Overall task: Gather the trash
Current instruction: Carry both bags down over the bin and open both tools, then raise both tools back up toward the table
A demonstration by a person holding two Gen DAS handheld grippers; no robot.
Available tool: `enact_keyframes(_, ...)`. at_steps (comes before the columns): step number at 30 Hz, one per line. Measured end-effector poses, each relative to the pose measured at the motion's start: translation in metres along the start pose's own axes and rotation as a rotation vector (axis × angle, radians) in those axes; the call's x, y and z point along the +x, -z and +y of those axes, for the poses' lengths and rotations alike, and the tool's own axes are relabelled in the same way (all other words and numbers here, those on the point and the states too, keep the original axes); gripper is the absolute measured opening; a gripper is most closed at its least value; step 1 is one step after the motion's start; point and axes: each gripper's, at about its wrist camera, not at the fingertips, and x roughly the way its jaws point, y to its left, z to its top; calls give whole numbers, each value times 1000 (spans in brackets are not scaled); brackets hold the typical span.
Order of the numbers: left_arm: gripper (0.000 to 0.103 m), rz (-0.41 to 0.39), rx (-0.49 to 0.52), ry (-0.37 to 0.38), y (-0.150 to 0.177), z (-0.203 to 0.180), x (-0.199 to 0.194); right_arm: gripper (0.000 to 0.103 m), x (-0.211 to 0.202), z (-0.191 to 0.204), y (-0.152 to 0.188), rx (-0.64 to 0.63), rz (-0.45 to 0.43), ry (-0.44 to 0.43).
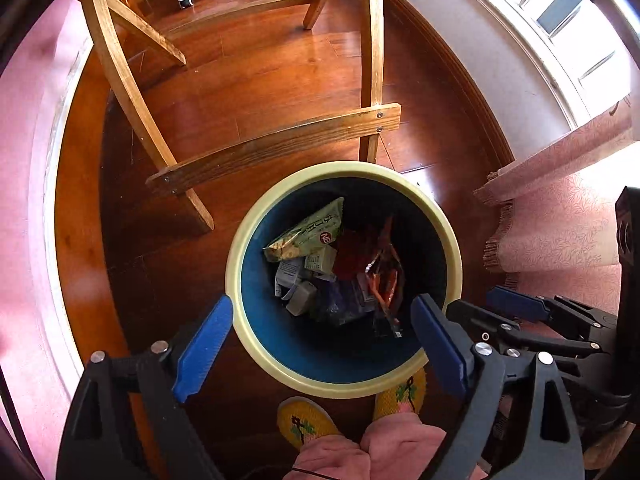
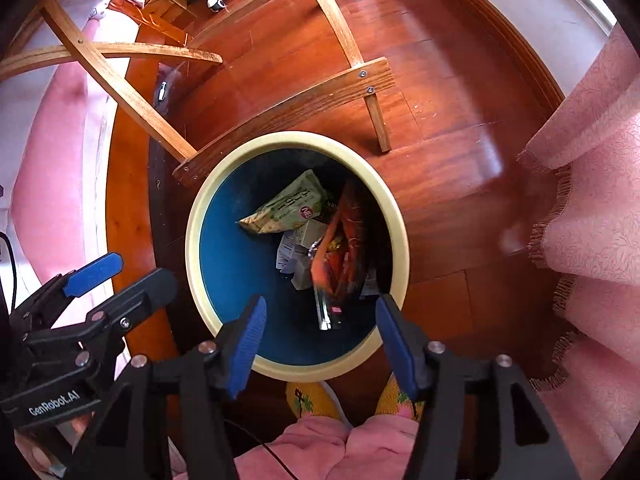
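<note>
Where the bin [image 1: 344,376] gapes: both claws spread, empty (white plug [image 1: 301,299] only leftward).

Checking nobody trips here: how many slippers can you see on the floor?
2. One slipper lies just below the bin, partly hidden under pink trouser legs; the other slipper sits to its right, tucked against the bin's rim and mostly covered.

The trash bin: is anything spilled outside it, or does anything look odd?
Nothing stands out. The trash bin stands upright on the wooden floor, and the green snack bag and orange wrapper lie inside it. No trash shows on the visible floor around it.
</note>
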Motion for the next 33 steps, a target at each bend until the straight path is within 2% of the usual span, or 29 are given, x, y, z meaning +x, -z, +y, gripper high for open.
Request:
enact_keyframes(10, 95, -7, 0, -28, 8, 0, -34, 61, -33, 9, 7, 29, -34, 6)
enact_keyframes(21, 95, 8, 6, -30, 20, 4, -106, 65, -94, 29, 10, 75, -37, 22)
enact_keyframes(26, 95, 7, 17, -22, 22, 2, -151, 65, -134, 41, 15, 88, -43, 37)
enact_keyframes(33, 95, -52, 61, 1, 18, 1, -236, 65, -205, 68, 24, 102, -88, 32)
